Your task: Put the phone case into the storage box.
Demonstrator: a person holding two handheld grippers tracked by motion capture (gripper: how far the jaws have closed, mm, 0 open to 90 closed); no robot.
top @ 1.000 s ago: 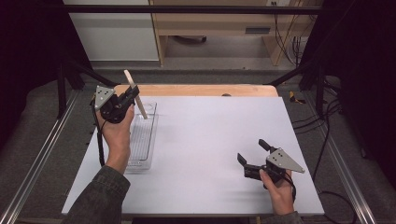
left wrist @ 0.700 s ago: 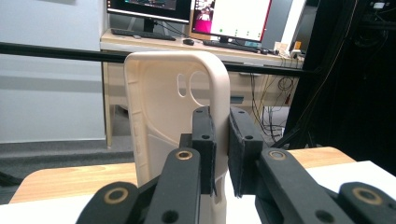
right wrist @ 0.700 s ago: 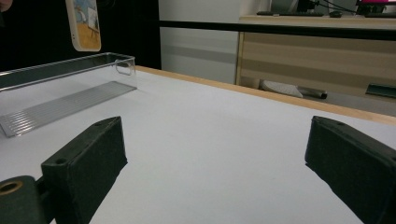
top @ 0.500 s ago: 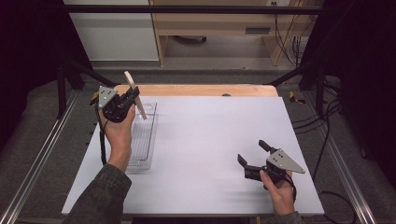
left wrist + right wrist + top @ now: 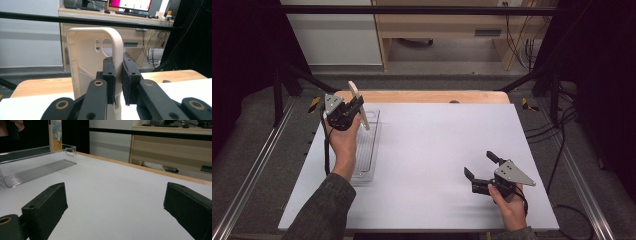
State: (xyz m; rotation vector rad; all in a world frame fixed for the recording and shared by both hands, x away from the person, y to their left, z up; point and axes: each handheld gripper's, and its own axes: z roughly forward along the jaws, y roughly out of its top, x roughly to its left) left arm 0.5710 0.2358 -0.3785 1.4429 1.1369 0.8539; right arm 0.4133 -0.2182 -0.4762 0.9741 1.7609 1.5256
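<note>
Fingers of the left gripper (image 5: 354, 111) are clamped on a cream phone case (image 5: 359, 105) in the high view, holding it upright and slightly tilted over the far end of a clear plastic tray (image 5: 367, 150) that lies along the left side of the white counter (image 5: 437, 150). Against the earlier high-view pictures the left hand (image 5: 343, 142) has come down a little, so the case now hangs lower and closer to the tray; I judge that the case is being brought down into the tray and the step is close to its end, though the case does not yet rest in it as far as I can tell. The right gripper (image 5: 482, 172) sits near the right front of the counter, its fingers spread wide with nothing between them, where it was before. From the left gripper view the fingers (image 5: 110, 75) pinch the right edge of the phone case (image 5: 87, 62), whose hollow inner side and camera cut-outs face the camera. From the right gripper view the wide-open fingers (image 5: 47, 207) frame bare counter (image 5: 112, 195), and far to the left stands the tray (image 5: 37, 170) with the case (image 5: 55, 135) held above its far end.
</note>
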